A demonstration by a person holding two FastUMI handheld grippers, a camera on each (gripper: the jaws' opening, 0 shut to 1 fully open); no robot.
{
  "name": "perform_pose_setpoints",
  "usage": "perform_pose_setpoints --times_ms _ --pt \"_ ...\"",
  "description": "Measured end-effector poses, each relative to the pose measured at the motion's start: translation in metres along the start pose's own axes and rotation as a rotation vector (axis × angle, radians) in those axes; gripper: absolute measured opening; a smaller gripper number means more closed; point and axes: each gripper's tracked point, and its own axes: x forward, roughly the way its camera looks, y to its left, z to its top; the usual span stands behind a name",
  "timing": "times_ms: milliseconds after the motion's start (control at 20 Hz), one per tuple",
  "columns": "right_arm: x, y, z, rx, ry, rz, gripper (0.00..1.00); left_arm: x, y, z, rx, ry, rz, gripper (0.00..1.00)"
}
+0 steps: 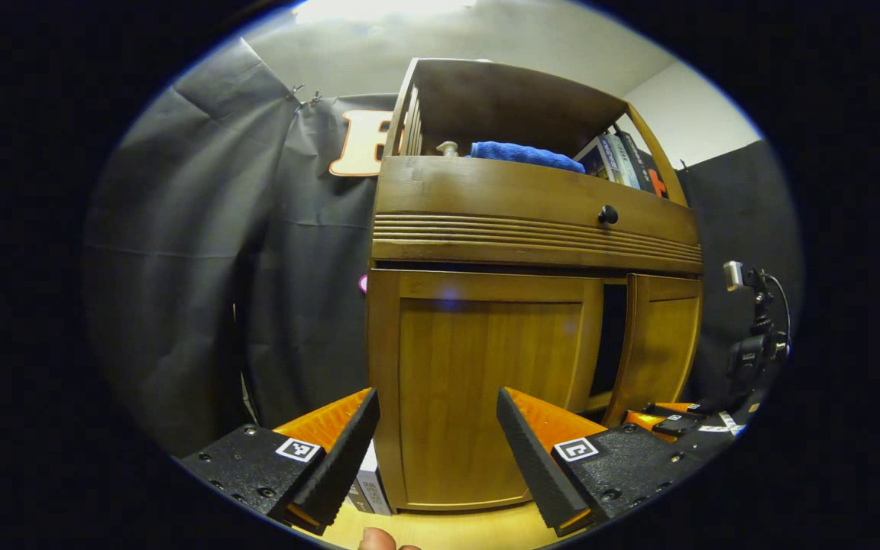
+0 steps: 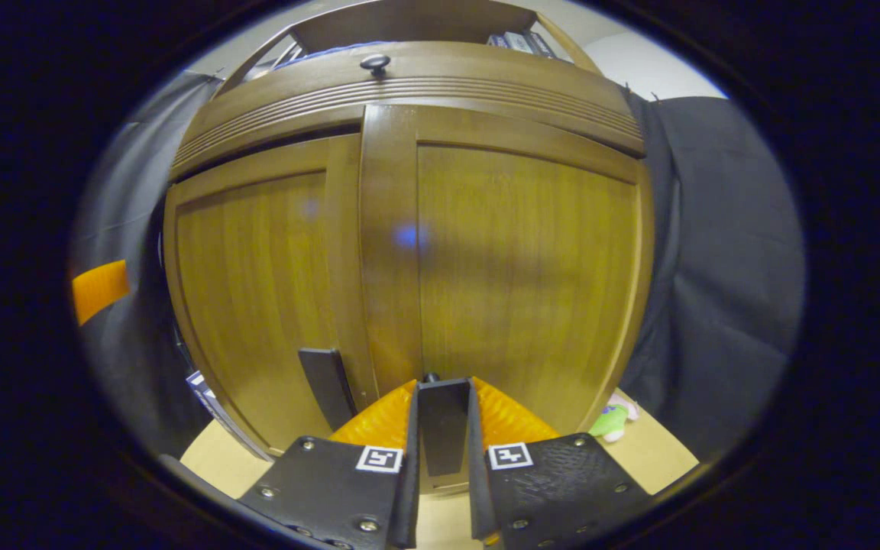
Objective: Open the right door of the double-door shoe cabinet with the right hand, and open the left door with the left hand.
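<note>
The right tool [image 2: 444, 416] is clamping the right door's handle [image 2: 442, 428] at 6 o'clock; the right door [image 1: 658, 344] is standing slightly ajar. The left tool [image 1: 436, 428] is gaping apart before the closed left door [image 1: 486, 382], 1 step remaining.

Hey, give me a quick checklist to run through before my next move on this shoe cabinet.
1. Right claw shut on the right door handle: ok.
2. Right door started open: ok, ajar with a dark gap beside it.
3. Left door opened: not ok, it is shut.
4. Left claw open and facing the left door: ok.
5. Left door handle free to grab: ok.
6. Room for the right door to swing: cannot tell.
</note>
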Motion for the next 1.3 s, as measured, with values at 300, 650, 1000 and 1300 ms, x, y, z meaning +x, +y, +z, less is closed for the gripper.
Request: perform_pose_setpoints --times_ms 300,650,1000,1300 --pt "-0.034 -0.021 -0.012 0.041 0.0 -0.046 0.27 -0.008 -0.034 0.0 0.002 0.0 -0.093 0.92" --pt "-0.073 -0.053 -0.019 0.088 -0.004 -0.115 0.26 -0.021 -0.073 0.003 0.006 -0.012 -0.193 0.95" --pt "-0.108 -0.089 -0.022 0.094 -0.017 -0.194 0.26 -0.037 -0.105 0.001 0.006 -0.006 -0.262 0.93" --pt "-0.127 -0.122 -0.022 0.105 -0.024 -0.236 0.26 -0.043 -0.133 -0.001 -0.008 0.002 -0.294 0.92"
